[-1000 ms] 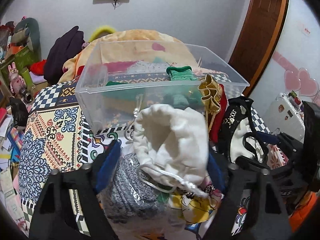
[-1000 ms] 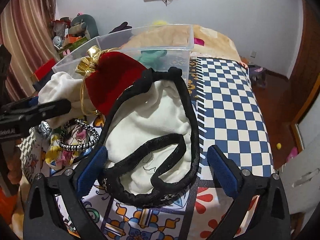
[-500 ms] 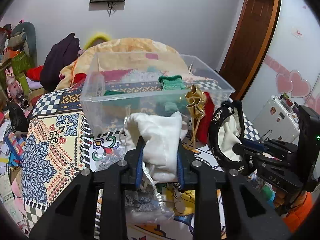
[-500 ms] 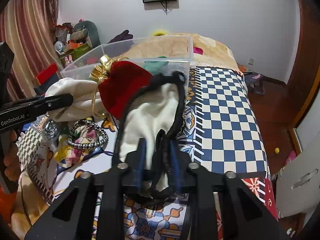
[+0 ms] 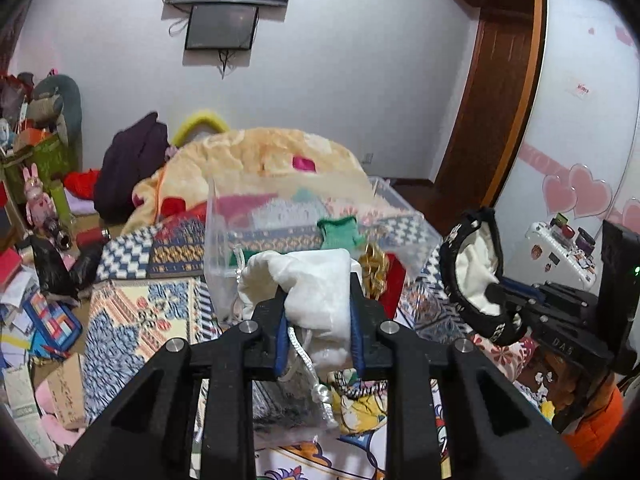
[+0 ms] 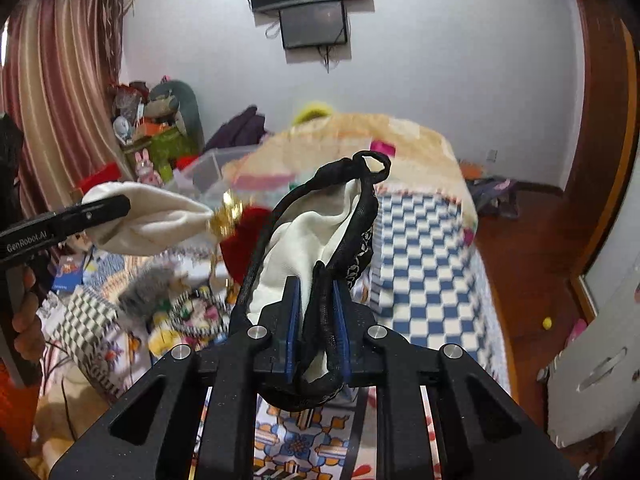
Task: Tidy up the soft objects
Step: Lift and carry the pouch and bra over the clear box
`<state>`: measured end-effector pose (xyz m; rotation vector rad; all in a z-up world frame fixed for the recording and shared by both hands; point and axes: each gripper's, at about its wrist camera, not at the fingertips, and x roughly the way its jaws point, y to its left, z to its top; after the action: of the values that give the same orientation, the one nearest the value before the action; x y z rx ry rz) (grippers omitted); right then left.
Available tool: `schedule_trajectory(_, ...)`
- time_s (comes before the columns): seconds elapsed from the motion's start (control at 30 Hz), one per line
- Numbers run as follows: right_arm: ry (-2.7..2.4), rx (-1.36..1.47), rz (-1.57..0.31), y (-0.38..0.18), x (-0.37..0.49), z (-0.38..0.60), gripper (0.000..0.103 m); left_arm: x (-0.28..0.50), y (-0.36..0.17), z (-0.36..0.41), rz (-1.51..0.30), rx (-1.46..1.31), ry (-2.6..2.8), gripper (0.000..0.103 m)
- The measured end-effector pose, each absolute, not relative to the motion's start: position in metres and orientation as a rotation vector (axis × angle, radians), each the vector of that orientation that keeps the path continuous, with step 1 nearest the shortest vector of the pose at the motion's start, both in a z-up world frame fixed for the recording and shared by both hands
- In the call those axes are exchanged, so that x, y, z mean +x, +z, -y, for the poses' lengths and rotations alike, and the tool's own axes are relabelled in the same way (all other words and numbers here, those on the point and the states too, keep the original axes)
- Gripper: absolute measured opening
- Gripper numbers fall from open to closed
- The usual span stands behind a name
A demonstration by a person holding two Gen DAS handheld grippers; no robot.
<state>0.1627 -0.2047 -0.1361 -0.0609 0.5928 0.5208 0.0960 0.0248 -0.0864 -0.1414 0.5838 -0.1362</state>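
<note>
While both pieces hang clear of the patterned bedspread [image 5: 132, 320], the step in hand looks like the carry to the clear plastic storage bin [image 5: 256, 240], which sits on the bed just beyond the held items. The left claw [image 5: 318, 320] is closed tight on a white drawstring cloth pouch [image 5: 316, 284], cord dangling below. The right claw [image 6: 314, 320] is pinched shut on a cream fabric pouch w/ black woven trim [image 6: 320, 232], gripping cloth & strap together.

To do it well: lift each high enough to clear the bin rim, bring one over at a time so the two don't tangle, & let go only once the pouch is well inside the walls. Watch the loose cord & the black strap loop; either could snag the rim or the red velvet pouch w/ gold tie [image 6: 240, 236] lying near.

Writing: "GenRobot.AI" is readable on the left claw's side in the right wrist view; "DAS" shows on the right unit in the left view.
</note>
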Motion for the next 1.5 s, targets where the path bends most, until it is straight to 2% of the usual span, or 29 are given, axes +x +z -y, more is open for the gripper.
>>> schedule_trajectory(0.27, 0.532, -0.041, -0.477, -0.104, 0.173, 0.194, 0.015, 0.104, -0.056, -0.03, -0.494, -0.128, -0.105, 0.024)
schedule_trajectory(0.63, 0.553, -0.051, -0.429, -0.092, 0.206, 0.157, 0.015, 0.141, -0.042, -0.034, -0.461, -0.128, -0.063, 0.024)
schedule_trajectory(1.1, 0.558, -0.113, -0.514, -0.108, 0.242, 0.122, 0.015, 0.21, -0.079, -0.038, -0.6, -0.139, -0.055, 0.024)
schedule_trajectory(1.5, 0.576, -0.202, -0.664, -0.137, 0.266, 0.092, 0.015, 0.242, -0.122, -0.03, -0.755, -0.068, -0.07, 0.024)
